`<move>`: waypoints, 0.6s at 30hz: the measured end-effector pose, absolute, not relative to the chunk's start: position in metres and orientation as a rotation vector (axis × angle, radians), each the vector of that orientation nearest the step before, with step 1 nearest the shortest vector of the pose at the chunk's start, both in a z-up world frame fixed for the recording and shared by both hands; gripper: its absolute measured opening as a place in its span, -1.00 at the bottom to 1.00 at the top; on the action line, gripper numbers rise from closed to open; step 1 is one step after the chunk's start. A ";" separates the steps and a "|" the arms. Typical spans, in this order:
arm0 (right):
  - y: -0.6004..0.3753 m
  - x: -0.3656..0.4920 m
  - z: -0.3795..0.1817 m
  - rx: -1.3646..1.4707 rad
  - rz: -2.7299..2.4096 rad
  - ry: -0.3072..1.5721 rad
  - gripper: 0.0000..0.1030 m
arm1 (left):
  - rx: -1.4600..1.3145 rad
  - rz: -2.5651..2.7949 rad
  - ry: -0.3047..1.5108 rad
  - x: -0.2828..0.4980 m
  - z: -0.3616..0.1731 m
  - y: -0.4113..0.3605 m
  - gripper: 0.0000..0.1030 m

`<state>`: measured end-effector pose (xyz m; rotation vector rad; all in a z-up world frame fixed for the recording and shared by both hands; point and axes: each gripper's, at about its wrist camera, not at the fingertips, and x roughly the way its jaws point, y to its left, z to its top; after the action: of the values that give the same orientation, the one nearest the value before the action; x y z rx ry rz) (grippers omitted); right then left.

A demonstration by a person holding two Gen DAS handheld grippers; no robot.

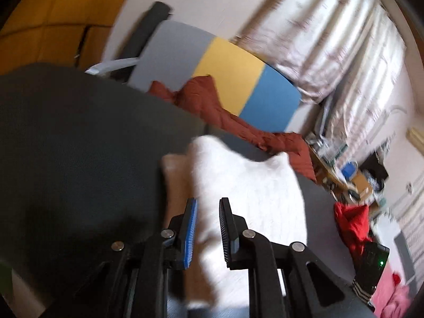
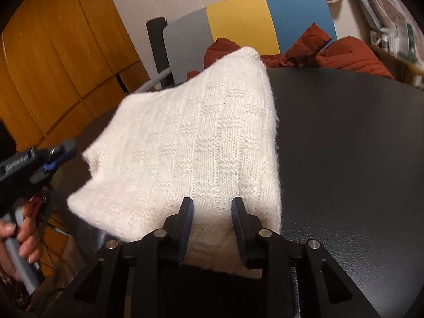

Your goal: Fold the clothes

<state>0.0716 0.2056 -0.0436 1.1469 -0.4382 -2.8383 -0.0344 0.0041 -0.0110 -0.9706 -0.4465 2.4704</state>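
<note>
Sweater – white knit, no readable label

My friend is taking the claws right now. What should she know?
Left claw: open, holding nothing, over the sweater's edge.
Right claw: open, holding nothing, at the sweater's near edge.
Sweater: white knit, lying folded on the black table, its left part hanging past the table edge.
A rust-red garment lies at the table's far side, by the chair, not folded.
Done: the sweater looks at least partly folded.
Left: probably slide it fully onto the table and tidy it, then fold the rust-red garment.
</note>
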 end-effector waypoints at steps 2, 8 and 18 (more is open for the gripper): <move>0.209 0.055 -0.034 1.143 -2.841 -0.425 -0.37 | -0.978 2.451 -0.344 -0.050 -0.003 0.032 -0.71; 0.218 0.006 -0.004 1.133 -2.849 -0.385 -0.35 | -1.057 2.435 -0.146 -0.086 -0.009 0.080 -0.71; 0.230 -0.098 -0.028 1.393 -2.845 -0.266 -0.33 | -1.096 2.518 0.088 -0.106 -0.051 0.092 -0.69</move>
<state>-0.0976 0.2299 -0.0284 1.3932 -0.2664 -2.8446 -0.1056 0.0918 -0.0506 -1.0957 0.0881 2.5175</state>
